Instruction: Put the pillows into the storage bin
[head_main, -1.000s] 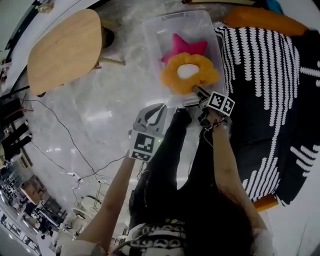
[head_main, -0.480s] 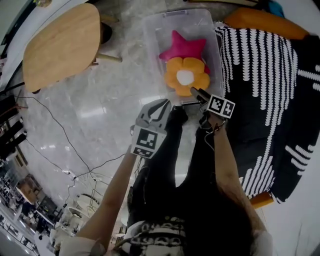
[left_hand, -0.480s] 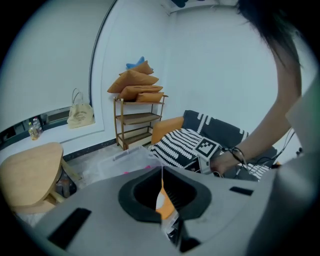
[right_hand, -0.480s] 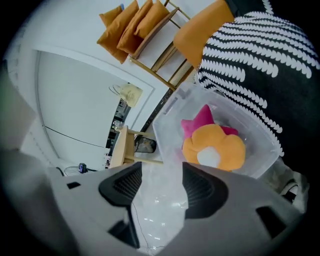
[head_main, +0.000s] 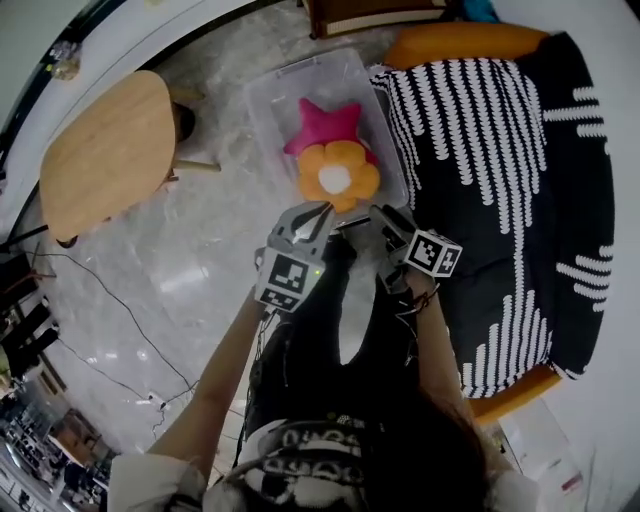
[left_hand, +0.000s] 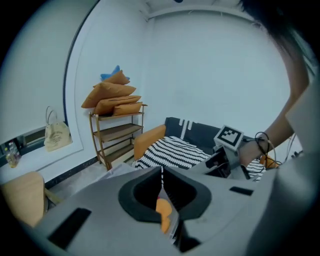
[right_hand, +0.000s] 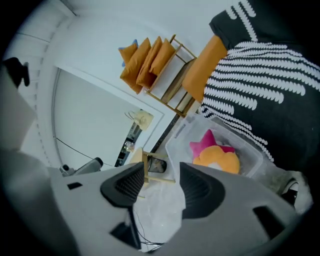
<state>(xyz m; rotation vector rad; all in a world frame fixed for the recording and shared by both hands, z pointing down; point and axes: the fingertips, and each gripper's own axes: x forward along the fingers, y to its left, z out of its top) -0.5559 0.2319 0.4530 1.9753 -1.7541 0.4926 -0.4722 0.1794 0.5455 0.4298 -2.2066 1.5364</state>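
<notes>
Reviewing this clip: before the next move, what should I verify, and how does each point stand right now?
1. Orange flower pillow inside the storage bin: ok.
2. Pink star pillow in the bin, partly under the flower: ok.
3. Right hand-held gripper free: ok; its jaws stand apart, having just closed a little, with nothing between them.
4. Left hand-held gripper free: ok; its jaws are together on nothing.
5. More pillows to fetch: cannot tell; orange cushions are stacked on the shelf, and none shows on the sofa.
</notes>
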